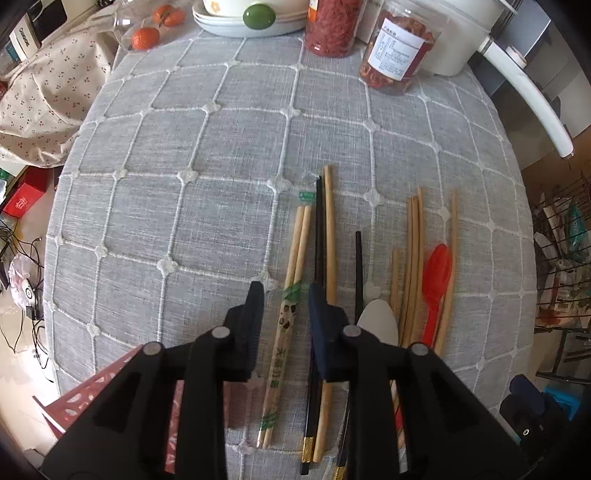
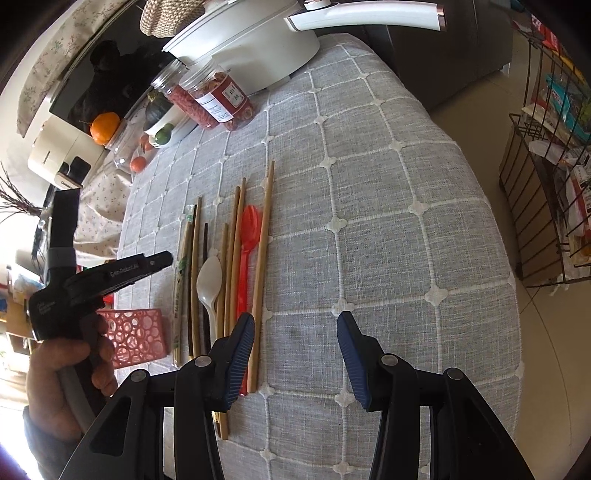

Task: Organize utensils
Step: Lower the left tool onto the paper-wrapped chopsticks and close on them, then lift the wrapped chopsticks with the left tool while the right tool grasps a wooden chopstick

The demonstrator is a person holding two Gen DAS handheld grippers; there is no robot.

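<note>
Utensils lie side by side on the grey checked tablecloth (image 1: 184,221): a paper-wrapped chopstick pair (image 1: 286,332), black chopsticks (image 1: 318,236), several bamboo chopsticks (image 1: 413,258), a white spoon (image 1: 378,321) and a red plastic spoon (image 1: 437,280). My left gripper (image 1: 286,291) is open, its jaws either side of the wrapped pair, just above it. My right gripper (image 2: 295,325) is open and empty over bare cloth right of the row (image 2: 258,266). A pink perforated holder (image 2: 135,336) lies at the near left edge. The left gripper also shows in the right wrist view (image 2: 162,258).
At the table's far end stand two jars of red dried food (image 1: 332,29), stacked plates (image 1: 240,26), oranges (image 1: 146,37) and a white pot with a long handle (image 1: 517,92). A wire rack (image 2: 546,184) stands on the floor right of the table.
</note>
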